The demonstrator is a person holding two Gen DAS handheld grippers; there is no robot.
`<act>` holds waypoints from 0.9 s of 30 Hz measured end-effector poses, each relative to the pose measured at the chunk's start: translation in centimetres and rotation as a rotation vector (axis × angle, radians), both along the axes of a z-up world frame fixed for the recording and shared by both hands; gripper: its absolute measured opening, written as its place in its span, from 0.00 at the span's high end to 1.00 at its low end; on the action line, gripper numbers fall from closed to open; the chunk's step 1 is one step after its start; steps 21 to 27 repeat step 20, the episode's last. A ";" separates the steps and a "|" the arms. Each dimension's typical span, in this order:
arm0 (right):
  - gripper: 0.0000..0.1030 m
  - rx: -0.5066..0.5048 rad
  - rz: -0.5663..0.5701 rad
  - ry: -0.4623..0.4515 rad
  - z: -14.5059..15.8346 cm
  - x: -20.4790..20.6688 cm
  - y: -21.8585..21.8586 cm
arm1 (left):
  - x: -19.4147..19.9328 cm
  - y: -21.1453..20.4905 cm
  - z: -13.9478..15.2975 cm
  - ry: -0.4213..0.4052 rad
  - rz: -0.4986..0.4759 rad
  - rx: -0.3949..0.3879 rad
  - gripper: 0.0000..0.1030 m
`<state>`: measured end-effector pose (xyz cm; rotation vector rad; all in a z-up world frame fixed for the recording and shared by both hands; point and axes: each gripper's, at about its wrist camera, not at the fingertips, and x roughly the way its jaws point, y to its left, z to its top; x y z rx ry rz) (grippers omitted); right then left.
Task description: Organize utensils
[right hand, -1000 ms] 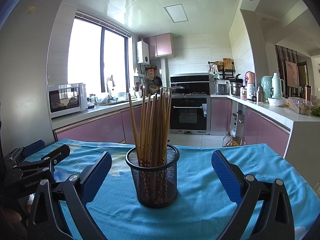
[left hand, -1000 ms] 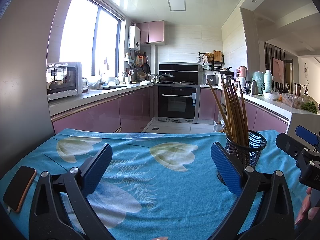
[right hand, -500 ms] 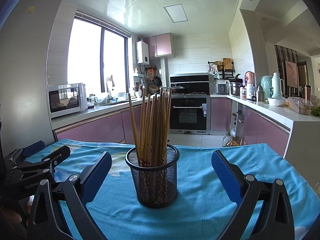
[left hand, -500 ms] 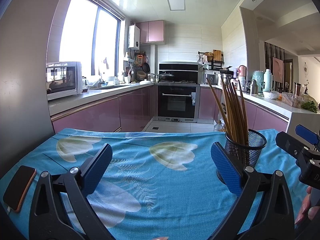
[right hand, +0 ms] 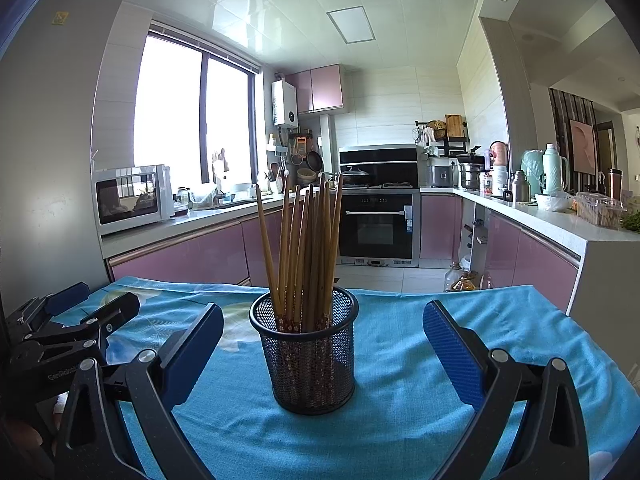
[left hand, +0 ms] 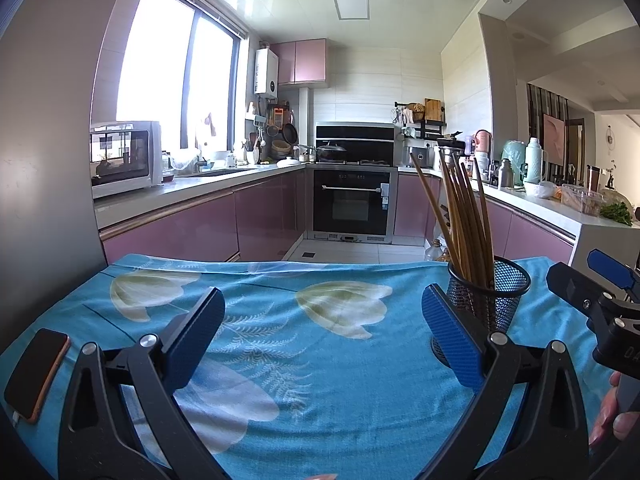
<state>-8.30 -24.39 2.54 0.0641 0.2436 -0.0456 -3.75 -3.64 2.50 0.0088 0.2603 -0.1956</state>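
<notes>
Right wrist view: mesh holder of chopsticks, frame centre, upright on table; right tongs spread wide, empty. Left tongs likewise agape; phone, possibly, lower left.

Table under a blue cloth printed with pale tulips, black mesh cup upright on the cloth toward the right side, holding chopsticks, phone flat near the left edge, well apart from the cup

Wooden chopsticks upright in black mesh holder.
</notes>
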 end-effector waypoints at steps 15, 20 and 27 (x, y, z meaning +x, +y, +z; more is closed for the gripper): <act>0.06 -0.007 -0.003 0.078 0.5 0.2 -1.7 | 0.1 0.1 0.0 0.039 -0.013 0.030 0.06; 0.06 -0.024 -0.154 0.349 -2.2 3.3 -8.2 | 1.9 1.5 -0.3 0.118 0.015 0.047 0.06; 0.06 -0.024 -0.154 0.349 -2.2 3.3 -8.2 | 1.9 1.5 -0.3 0.118 0.015 0.047 0.06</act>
